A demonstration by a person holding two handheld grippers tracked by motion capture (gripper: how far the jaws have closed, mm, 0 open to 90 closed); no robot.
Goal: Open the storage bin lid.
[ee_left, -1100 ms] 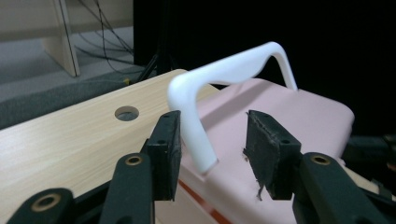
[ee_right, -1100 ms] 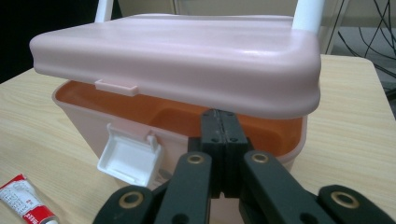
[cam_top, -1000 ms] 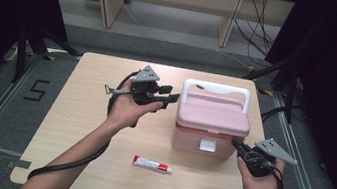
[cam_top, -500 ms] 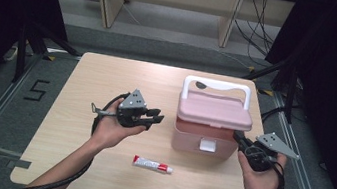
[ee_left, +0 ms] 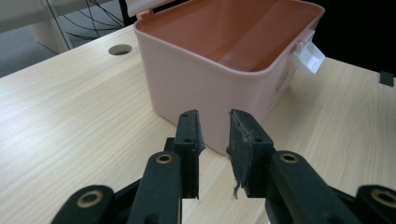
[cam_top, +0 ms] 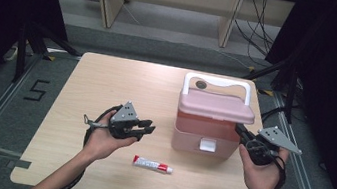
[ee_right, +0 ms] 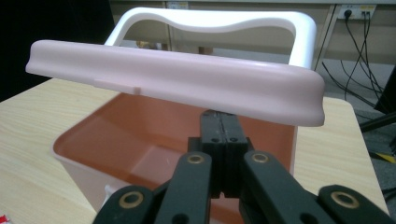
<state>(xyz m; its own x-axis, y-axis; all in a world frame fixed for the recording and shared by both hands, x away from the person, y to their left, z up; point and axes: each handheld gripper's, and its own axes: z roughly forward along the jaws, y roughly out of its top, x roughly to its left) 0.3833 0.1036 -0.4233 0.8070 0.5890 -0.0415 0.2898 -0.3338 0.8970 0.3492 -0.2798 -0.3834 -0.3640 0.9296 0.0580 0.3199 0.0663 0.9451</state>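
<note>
I see the pink box (cam_top: 212, 126) on the right half of the table (cam_top: 108, 80), its near face just short of the table's front third and its right side close to the right edge. Its lid (cam_top: 216, 105) is tilted up off the rim; in my right claw view the lid (ee_right: 177, 77) hangs over the open cavity, with the white handle (ee_right: 210, 21) arching behind it and the orange inside of the box (ee_right: 140, 135) bare. A white latch (cam_top: 208, 144) sits on the near face. My right claw (cam_top: 246, 136) is at the box's right side, under the lid's edge; its jaws are pressed together with no gap, and I cannot tell whether they pinch anything. My left claw (cam_top: 143, 130) is held in the hand (cam_top: 107, 138) above the table, left of the box and apart from it, jaws set narrowly apart with nothing between them. In my left claw view the claw (ee_left: 214, 133) points at the box's (ee_left: 219, 70) corner, with the latch (ee_left: 310, 56) sticking out at the side. A small red and white tube (cam_top: 152, 164) lies flat near the front edge, between my two hands. The table's left half is bare wood, with open room there and behind the box toward the far edge.
</note>
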